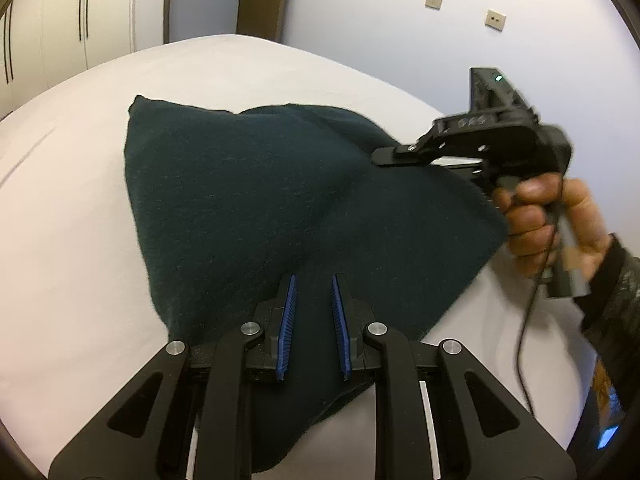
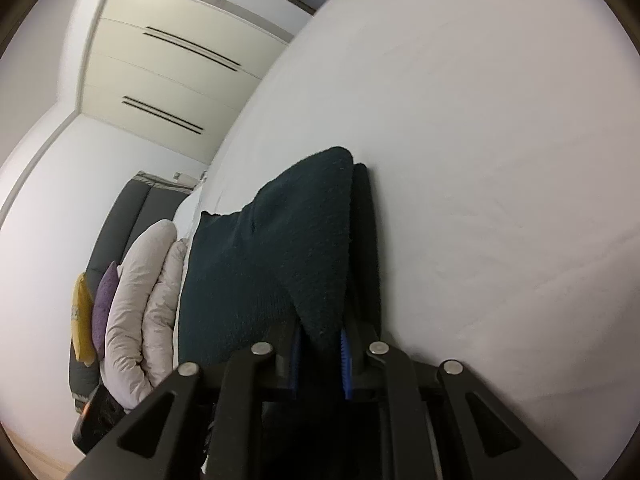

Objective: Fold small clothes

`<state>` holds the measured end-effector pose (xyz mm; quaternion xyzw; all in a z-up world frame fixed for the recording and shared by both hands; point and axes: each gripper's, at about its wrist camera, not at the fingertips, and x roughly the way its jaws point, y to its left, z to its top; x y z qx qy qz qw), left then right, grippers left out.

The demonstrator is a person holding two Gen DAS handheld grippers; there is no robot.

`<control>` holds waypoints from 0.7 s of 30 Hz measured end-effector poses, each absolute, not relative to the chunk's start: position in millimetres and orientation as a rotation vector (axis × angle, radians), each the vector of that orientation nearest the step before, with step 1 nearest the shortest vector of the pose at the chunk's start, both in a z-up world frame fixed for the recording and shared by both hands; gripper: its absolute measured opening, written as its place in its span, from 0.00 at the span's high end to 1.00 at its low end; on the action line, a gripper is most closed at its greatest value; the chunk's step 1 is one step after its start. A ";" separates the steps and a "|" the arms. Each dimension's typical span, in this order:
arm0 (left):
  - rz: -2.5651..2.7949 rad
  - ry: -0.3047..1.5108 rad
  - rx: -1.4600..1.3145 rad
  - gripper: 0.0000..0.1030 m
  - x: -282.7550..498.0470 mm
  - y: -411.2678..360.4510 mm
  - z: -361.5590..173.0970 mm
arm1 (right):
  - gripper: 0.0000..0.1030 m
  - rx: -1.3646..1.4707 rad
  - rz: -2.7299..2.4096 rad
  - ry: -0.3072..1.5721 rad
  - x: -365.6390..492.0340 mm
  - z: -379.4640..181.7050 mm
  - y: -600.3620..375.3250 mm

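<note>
**Two hand-held grippers lift one dark garment off the bed**

One dark green knitted garment (image 1: 248,200) lies spread across the white sheet of the bed (image 1: 80,184), and it is the only piece of clothing on the sheet. Its near edge runs up between the blue pads of the left hand-held gripper (image 1: 314,300); the jaws stand narrowly apart with the cloth between them, and whether the pads press it cannot be told.

The right hand-held gripper (image 2: 320,344) has its jaws nearly closed on a raised corner of the same garment, and the fabric stands up in a peak between its blue pads. In the left wrist view this gripper shows at the garment's right edge, held by a person's hand (image 1: 548,220) in a dark sleeve, with a black cable hanging from the handle.

Beyond the bed's far side are one pale quilted duvet (image 2: 136,300), rolled, one purple cushion (image 2: 105,300) and one yellow cushion (image 2: 82,320), all against a grey sofa (image 2: 128,216). A white wardrobe (image 2: 168,64) shows two dark handles. Two wall sockets (image 1: 434,0) sit on the wall.
</note>
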<state>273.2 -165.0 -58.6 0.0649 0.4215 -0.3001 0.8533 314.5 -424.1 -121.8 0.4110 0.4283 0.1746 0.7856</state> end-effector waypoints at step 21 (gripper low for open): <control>-0.623 0.913 0.100 0.83 266.0 -166.1 -76.6 | 0.92 0.810 0.386 1.007 252.3 -121.9 -416.1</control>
